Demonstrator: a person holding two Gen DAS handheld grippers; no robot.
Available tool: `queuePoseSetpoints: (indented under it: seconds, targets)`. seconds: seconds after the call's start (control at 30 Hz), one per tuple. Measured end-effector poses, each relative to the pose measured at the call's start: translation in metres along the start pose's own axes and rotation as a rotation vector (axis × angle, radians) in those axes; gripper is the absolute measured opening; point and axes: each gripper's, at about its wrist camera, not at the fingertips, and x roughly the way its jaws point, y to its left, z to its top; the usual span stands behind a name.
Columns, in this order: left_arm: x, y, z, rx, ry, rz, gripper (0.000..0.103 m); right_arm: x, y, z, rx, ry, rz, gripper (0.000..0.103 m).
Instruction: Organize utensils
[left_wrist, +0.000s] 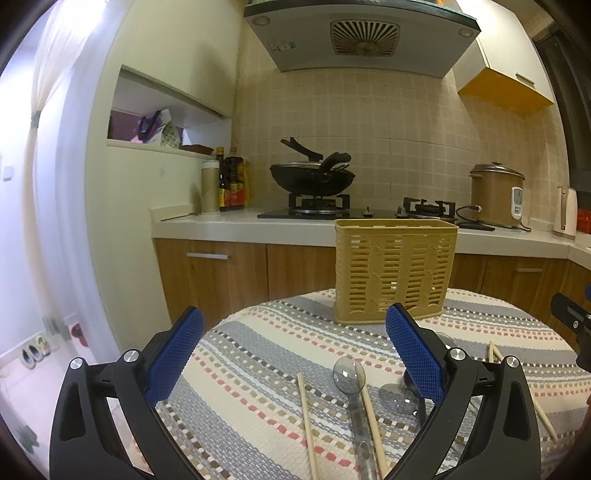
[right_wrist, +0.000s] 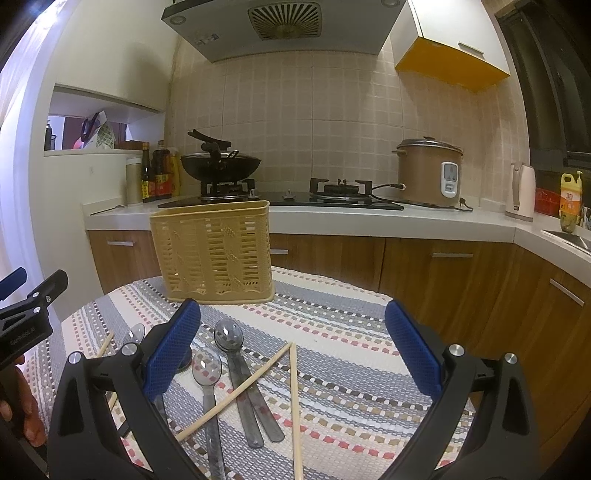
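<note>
A tan slotted utensil basket (left_wrist: 395, 269) (right_wrist: 214, 253) stands upright at the far side of a round table under a striped cloth (left_wrist: 266, 354) (right_wrist: 340, 332). Clear plastic spoons (left_wrist: 351, 380) (right_wrist: 228, 338) and wooden chopsticks (left_wrist: 308, 424) (right_wrist: 294, 406) lie scattered on the cloth in front of it. My left gripper (left_wrist: 295, 354) hovers open over the near-left part of the table, above the spoons and chopsticks. My right gripper (right_wrist: 293, 350) is open too, above crossed chopsticks and spoons. Neither holds anything.
Behind the table runs a kitchen counter (right_wrist: 369, 218) with a gas hob, a black wok (left_wrist: 312, 177), sauce bottles (left_wrist: 232, 184), a rice cooker (right_wrist: 430, 171) and a white kettle (right_wrist: 521, 192). Wooden cabinets sit below. The other gripper shows at the left edge (right_wrist: 26, 317).
</note>
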Motion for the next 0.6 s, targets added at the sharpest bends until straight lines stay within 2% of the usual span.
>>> queuePoseSetpoints:
  seconds: [0.6]
  targets:
    - [0.0035, 0.0005, 0.0005, -0.001, 0.006, -0.003, 0.095, 0.0016, 0.0017, 0.0004, -0.01, 0.005, -0.006, 0.095]
